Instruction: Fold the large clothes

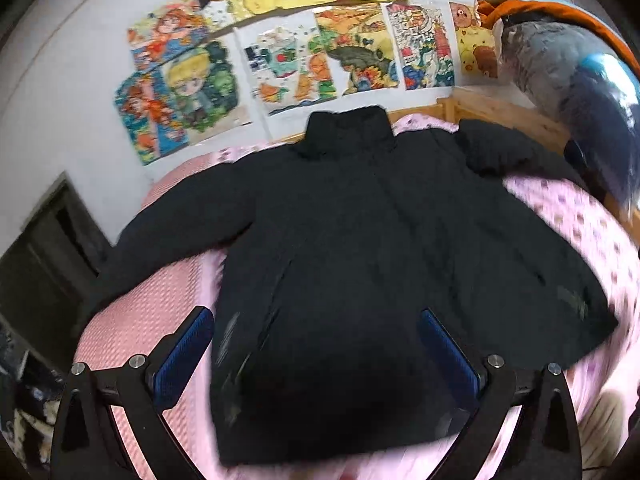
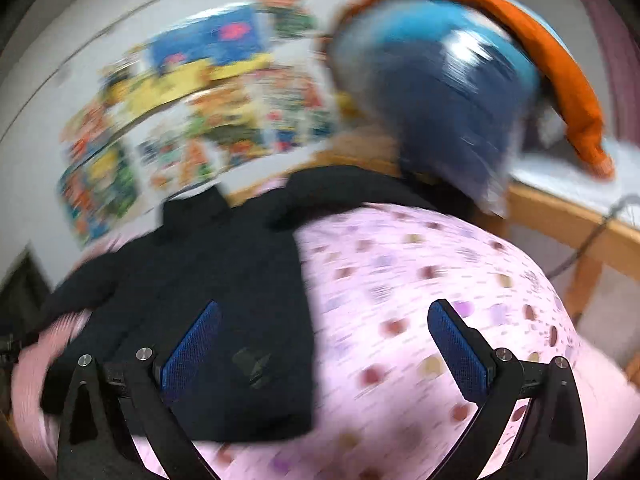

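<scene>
A black puffy jacket [image 1: 360, 248] lies spread flat on a pink bed [image 1: 160, 304], collar toward the wall, both sleeves out to the sides. My left gripper [image 1: 316, 344] is open above the jacket's hem, holding nothing. In the blurred right wrist view the jacket [image 2: 200, 280] lies at the left. My right gripper [image 2: 324, 340] is open and empty over the jacket's right edge and the dotted pink sheet [image 2: 420, 280].
Colourful drawings [image 1: 280, 48] cover the wall behind the bed. A pile of blue, grey and orange clothes [image 1: 568, 76] sits at the right on the wooden bed frame [image 2: 568, 216]. Dark furniture [image 1: 36, 256] stands to the left of the bed.
</scene>
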